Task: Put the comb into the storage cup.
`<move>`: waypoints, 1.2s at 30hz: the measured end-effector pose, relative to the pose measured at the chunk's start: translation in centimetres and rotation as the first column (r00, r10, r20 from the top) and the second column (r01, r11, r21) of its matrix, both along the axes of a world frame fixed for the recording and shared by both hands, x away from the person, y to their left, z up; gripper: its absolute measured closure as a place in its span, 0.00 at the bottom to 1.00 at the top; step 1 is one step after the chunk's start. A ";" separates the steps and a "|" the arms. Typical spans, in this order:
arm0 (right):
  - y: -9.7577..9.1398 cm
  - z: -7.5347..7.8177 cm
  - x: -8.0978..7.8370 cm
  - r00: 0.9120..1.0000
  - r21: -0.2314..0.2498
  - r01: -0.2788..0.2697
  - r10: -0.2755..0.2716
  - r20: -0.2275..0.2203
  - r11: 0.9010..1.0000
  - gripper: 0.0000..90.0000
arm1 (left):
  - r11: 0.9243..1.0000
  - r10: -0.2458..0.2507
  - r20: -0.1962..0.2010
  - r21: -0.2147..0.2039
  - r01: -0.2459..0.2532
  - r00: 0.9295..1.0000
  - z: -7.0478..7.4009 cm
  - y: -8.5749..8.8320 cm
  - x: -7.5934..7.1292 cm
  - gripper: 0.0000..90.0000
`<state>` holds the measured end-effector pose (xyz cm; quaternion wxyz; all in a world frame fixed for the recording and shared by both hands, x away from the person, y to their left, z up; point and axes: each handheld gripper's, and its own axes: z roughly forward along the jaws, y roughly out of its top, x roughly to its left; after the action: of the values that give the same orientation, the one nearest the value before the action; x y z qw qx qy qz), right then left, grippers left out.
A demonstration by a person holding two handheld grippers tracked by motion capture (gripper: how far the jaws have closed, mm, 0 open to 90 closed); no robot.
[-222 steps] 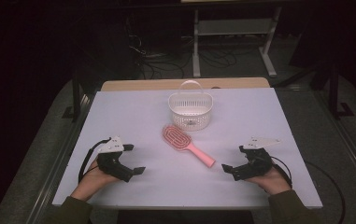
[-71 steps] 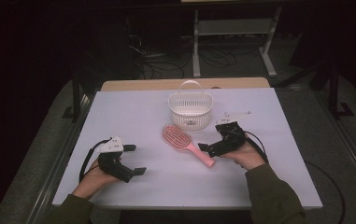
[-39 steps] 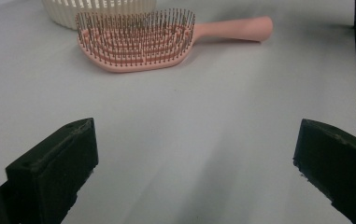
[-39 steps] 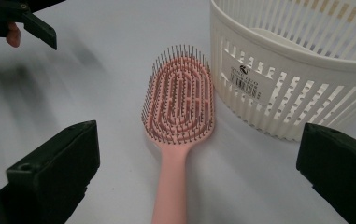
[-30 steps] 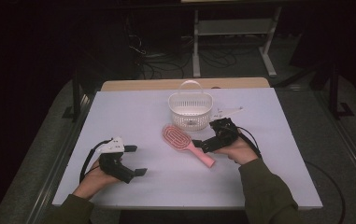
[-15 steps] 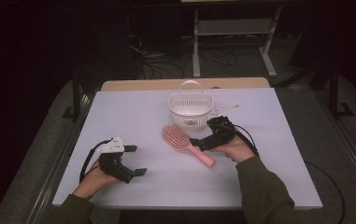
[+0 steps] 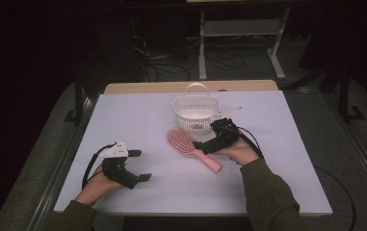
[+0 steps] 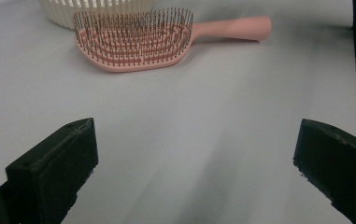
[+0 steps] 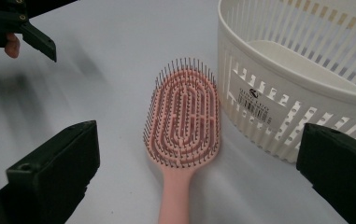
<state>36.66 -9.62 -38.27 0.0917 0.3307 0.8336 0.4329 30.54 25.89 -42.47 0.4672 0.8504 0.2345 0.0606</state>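
Note:
A pink hairbrush [image 7: 190, 147] lies bristles up on the white table [image 7: 123, 110], its head towards a white slatted basket [image 7: 196, 112]. My right gripper [image 7: 204, 146] is open, with one jaw on each side of the brush handle [image 9: 177, 196]. The brush head [image 9: 184, 117] lies ahead between those jaws, with the basket [image 9: 302, 84] to its right. My left gripper [image 7: 140, 165] rests open at the front left of the table, well away from the brush [image 8: 138, 39], with bare table between its jaws.
The basket has an upright handle [image 7: 196, 88] and looks empty. A thin white strip [image 7: 233, 111] lies beside it. A tan board [image 7: 186, 86] edges the table's far side. Cables and a metal stand [image 7: 239, 33] are on the dark floor beyond.
My right gripper has come from the front right of the table in to the brush, and over the last second crept a little further along its handle. The left gripper has stayed put.

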 end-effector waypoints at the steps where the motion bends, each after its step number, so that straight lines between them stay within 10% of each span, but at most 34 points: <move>1: 0.0 0.0 0.0 1.000 0.001 -0.001 0.001 0.003 1.000 0.00 | 1.000 0.000 0.000 0.000 0.000 1.000 0.0 0.0 0.0 0.00; 36: 2.2 -0.1 1.3 1.000 -0.032 -0.006 0.006 -0.005 0.999 0.00 | 1.000 0.002 0.008 -0.005 -0.002 1.000 0.1 0.0 -0.1 0.00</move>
<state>37.95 -7.44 -38.39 0.0935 0.3279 0.8415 0.4190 30.46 25.92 -42.35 0.4701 0.8487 0.2336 0.0639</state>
